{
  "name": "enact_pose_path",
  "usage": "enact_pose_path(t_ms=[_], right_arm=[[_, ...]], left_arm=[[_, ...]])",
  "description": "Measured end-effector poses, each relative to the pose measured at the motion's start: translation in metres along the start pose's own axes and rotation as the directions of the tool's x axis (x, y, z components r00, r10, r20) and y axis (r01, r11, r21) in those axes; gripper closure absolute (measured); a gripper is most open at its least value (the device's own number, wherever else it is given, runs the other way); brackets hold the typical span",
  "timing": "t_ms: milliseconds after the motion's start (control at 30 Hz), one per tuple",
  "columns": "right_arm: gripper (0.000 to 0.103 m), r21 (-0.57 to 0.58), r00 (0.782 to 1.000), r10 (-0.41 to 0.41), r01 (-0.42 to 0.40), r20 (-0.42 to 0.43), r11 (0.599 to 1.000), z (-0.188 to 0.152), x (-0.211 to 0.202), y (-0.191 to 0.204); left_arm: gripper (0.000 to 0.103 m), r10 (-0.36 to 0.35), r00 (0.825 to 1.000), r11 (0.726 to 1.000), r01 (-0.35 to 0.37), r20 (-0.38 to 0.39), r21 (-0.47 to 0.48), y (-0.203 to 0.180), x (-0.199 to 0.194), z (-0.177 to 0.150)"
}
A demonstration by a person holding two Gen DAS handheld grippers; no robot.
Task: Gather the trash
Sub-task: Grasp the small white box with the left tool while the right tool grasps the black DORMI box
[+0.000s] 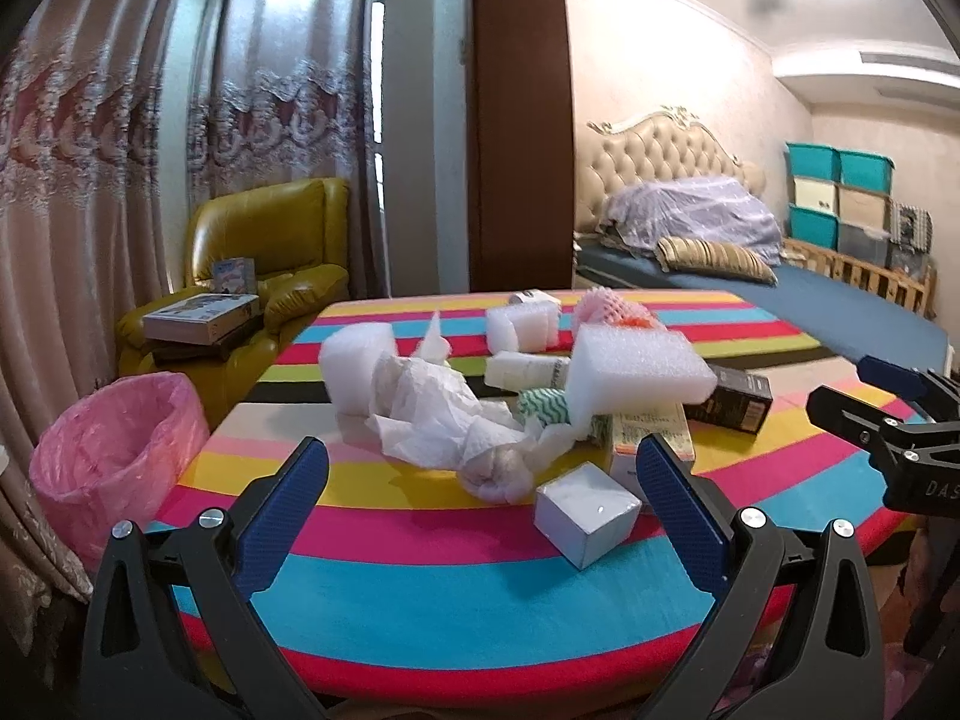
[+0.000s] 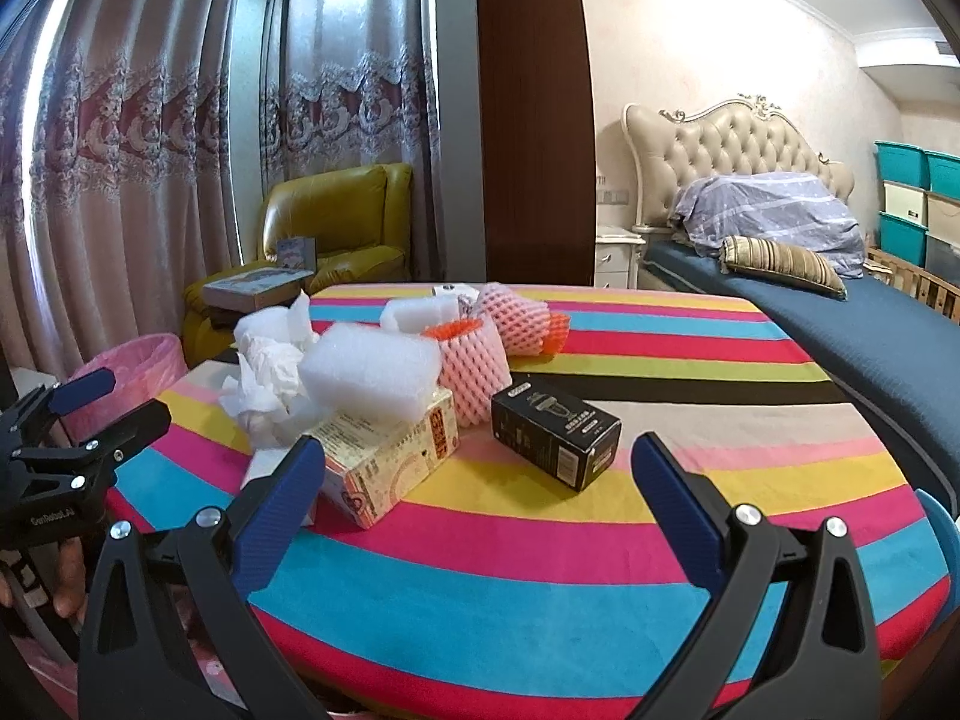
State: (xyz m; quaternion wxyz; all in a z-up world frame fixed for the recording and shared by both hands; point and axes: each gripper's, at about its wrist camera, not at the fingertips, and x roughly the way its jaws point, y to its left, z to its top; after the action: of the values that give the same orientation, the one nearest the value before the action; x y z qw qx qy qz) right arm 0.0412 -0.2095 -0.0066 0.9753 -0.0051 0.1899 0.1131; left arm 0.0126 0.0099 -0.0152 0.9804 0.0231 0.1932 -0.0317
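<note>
A pile of trash lies on the striped round table (image 1: 420,600): crumpled white paper (image 1: 432,414), a white foam block (image 1: 636,369), a small white box (image 1: 585,513), a black box (image 1: 735,399) and pink fruit netting (image 1: 606,306). My left gripper (image 1: 480,480) hangs open over the table's near edge, just short of the paper and white box. In the right wrist view my right gripper (image 2: 480,480) is open too, with the black box (image 2: 555,432) and a beige printed carton (image 2: 390,459) ahead of its fingers. Both hold nothing.
A bin lined with a pink bag (image 1: 114,456) stands on the floor left of the table, in front of a yellow armchair (image 1: 270,252) carrying boxes. A bed (image 2: 840,312) runs along the right side. Curtains hang behind.
</note>
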Motion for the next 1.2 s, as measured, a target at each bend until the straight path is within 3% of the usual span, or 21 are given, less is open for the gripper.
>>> enact_pose_path(t_ms=[167,367,467,733,767,833,867,1000,1133,1200], right_arm=[[0.004,0.005,0.998,-0.054,0.054,-0.009,0.999,0.000,0.006,-0.011],[0.004,0.052,0.996,-0.086,0.088,-0.031,0.995,-0.004,0.012,-0.031],[0.004,0.049,0.995,-0.094,0.096,-0.043,0.994,-0.007,0.015,-0.032],[0.004,-0.004,0.992,-0.099,0.099,-0.079,0.995,-0.009,0.032,-0.028],[0.004,-0.018,0.991,-0.102,0.101,-0.086,0.995,-0.008,0.037,-0.028],[0.004,-0.033,0.988,-0.103,0.099,-0.113,0.994,-0.006,0.048,-0.029],[0.004,-0.037,0.986,-0.099,0.095,-0.135,0.995,-0.004,0.056,-0.030],[0.004,-0.058,0.972,-0.085,0.074,-0.218,0.996,0.004,0.086,-0.036],[0.005,-0.055,0.944,-0.067,0.052,-0.322,0.997,0.011,0.114,-0.042],[0.005,-0.062,0.939,-0.077,0.060,-0.335,0.996,0.015,0.122,-0.043]], left_arm=[[0.006,-0.028,0.994,0.999,0.033,-0.106,0.041,-0.010,0.024,-0.003],[0.006,-0.082,0.960,0.986,0.118,-0.269,0.121,-0.033,0.059,-0.015],[0.007,-0.078,0.944,0.982,0.128,-0.320,0.139,-0.040,0.075,-0.019],[0.024,-0.040,0.926,0.979,0.110,-0.375,0.169,-0.047,0.114,-0.022],[0.026,-0.041,0.929,0.980,0.109,-0.368,0.167,-0.047,0.115,-0.022],[0.044,-0.025,0.937,0.979,0.094,-0.348,0.182,-0.048,0.114,-0.022],[0.045,-0.017,0.941,0.979,0.085,-0.338,0.187,-0.047,0.113,-0.021],[0.045,-0.048,0.943,0.984,0.100,-0.328,0.144,-0.036,0.109,-0.021],[0.046,-0.060,0.955,0.990,0.094,-0.291,0.105,-0.022,0.095,-0.017],[0.046,-0.064,0.963,0.991,0.093,-0.263,0.099,-0.017,0.086,-0.013]])
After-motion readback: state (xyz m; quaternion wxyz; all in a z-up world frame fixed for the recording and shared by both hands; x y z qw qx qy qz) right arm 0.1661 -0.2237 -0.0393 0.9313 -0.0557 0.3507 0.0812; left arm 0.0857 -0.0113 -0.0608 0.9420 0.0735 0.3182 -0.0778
